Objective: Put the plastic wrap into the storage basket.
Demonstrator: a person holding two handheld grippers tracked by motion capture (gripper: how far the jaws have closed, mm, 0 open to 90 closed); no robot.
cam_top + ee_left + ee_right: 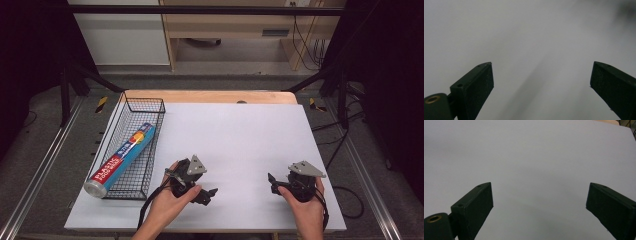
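A white table (240, 135) carries a wire basket (134, 150) at its left, with a blue roll box (120, 160) lying inside. Near the front edge, both hands hold their tools low over the bare surface: the left gripper (212, 192) points right and the right gripper (271, 181) points left, well apart. Each has its jaws spread wide and grips nothing.

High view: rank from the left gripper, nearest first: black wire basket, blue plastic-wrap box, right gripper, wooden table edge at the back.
1. Black wire basket, just to the left gripper's left.
2. Blue plastic-wrap box, lying in the basket, its silver end sticking out at the near end.
3. Right gripper, across the white sheet to the right.
4. Wooden table edge, far side.
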